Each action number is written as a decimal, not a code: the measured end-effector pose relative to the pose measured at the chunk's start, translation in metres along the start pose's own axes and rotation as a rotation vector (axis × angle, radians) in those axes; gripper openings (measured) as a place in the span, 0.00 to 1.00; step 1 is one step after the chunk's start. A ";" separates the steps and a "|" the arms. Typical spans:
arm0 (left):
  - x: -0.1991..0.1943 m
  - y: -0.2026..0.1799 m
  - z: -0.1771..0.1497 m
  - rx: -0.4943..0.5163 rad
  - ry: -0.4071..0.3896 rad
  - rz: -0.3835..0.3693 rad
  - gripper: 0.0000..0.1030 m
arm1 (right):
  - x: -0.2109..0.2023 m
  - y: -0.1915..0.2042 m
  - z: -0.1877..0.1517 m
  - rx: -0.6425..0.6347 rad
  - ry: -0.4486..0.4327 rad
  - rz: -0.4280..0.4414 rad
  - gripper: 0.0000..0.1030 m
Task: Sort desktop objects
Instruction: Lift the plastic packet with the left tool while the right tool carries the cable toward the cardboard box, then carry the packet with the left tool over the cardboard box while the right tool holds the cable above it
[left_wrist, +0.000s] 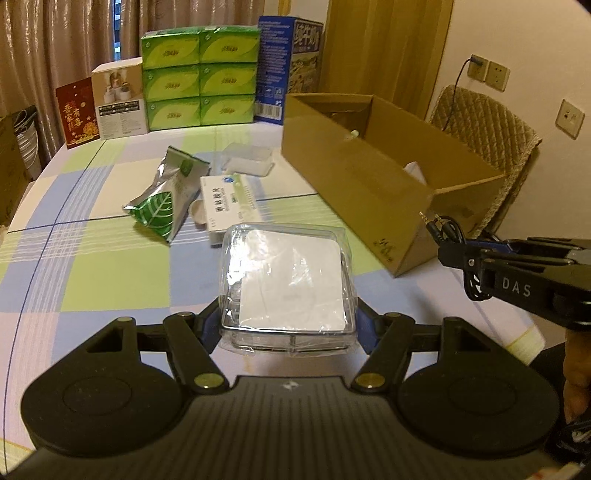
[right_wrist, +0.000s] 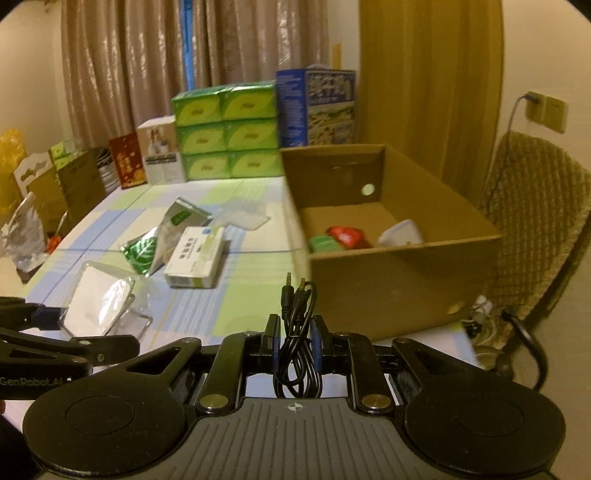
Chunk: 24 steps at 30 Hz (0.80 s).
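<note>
the left gripper (left_wrist: 289, 325) pinches a clear plastic case (left_wrist: 290, 284) with a white square insert, its blue pads pressed on the case's two sides, and the case is held up off the checked tablecloth (left_wrist: 110, 280). the right gripper (right_wrist: 293, 341) has its jaws squeezed tight on a coiled black audio cable (right_wrist: 297, 332); the cable's two plugs stick up past the fingertips and a loop hangs down behind them. in the left wrist view the right gripper comes in from the right edge with the cable bunched at its tip, in front of the near side of the open cardboard box (left_wrist: 373, 192). in the right wrist view the left gripper and its case sit at the lower left, over the table.

beyond the case lie a white medicine box (left_wrist: 227, 201), a silver and green foil pouch (left_wrist: 162, 199) just left of it, and a small clear tray (left_wrist: 249, 160) further back. the cardboard box stands on the right part of the table; inside it show a red item (right_wrist: 347, 236), something green (right_wrist: 323, 243) and a white object (right_wrist: 400, 232). at the far edge stands a stack of green tissue packs (left_wrist: 199, 77), with a blue carton (left_wrist: 288, 66) to its right
</note>
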<state>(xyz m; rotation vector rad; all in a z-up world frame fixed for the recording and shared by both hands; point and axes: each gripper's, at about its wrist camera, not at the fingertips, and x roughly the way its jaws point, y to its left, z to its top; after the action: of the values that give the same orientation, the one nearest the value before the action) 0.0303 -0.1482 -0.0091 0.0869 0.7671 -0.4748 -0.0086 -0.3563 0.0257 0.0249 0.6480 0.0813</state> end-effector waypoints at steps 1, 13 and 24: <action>-0.001 -0.004 0.002 -0.001 -0.002 -0.006 0.63 | -0.003 -0.005 0.001 0.004 -0.004 -0.005 0.13; -0.002 -0.059 0.025 0.024 -0.008 -0.085 0.63 | -0.029 -0.063 0.017 0.026 -0.026 -0.068 0.13; 0.011 -0.099 0.054 0.066 -0.025 -0.141 0.63 | -0.023 -0.095 0.036 0.019 -0.026 -0.073 0.13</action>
<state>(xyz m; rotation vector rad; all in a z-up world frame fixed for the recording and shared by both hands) 0.0282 -0.2543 0.0322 0.0886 0.7359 -0.6343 0.0012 -0.4531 0.0641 0.0203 0.6229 0.0042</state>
